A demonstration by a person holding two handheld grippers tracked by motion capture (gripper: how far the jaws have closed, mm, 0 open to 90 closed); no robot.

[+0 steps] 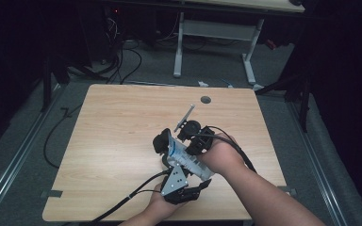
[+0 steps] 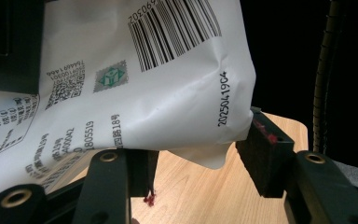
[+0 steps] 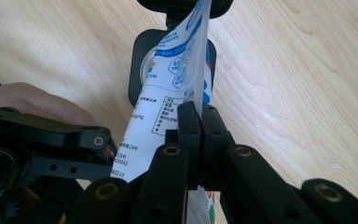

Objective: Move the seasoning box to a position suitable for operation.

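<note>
White printed plastic pouch point(image 3: 172, 88), held above the pale wooden counter point(image 1: 113, 122). Right hand-held gripper point(image 3: 199, 116) is clamped flat on the pouch's edge; left hand-held gripper point(image 2: 198, 163) stands wide around its corner. The pouch looks light, soft and crumple-prone: take it by the sealed edge.

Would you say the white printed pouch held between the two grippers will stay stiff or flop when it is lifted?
The pouch looks thin and creased, so it will probably flop and sag. The right gripper pinches it flat, which suggests light, flexible film. Its glossy surface may slip in the left gripper, whose jaws stand apart around a corner.
</note>
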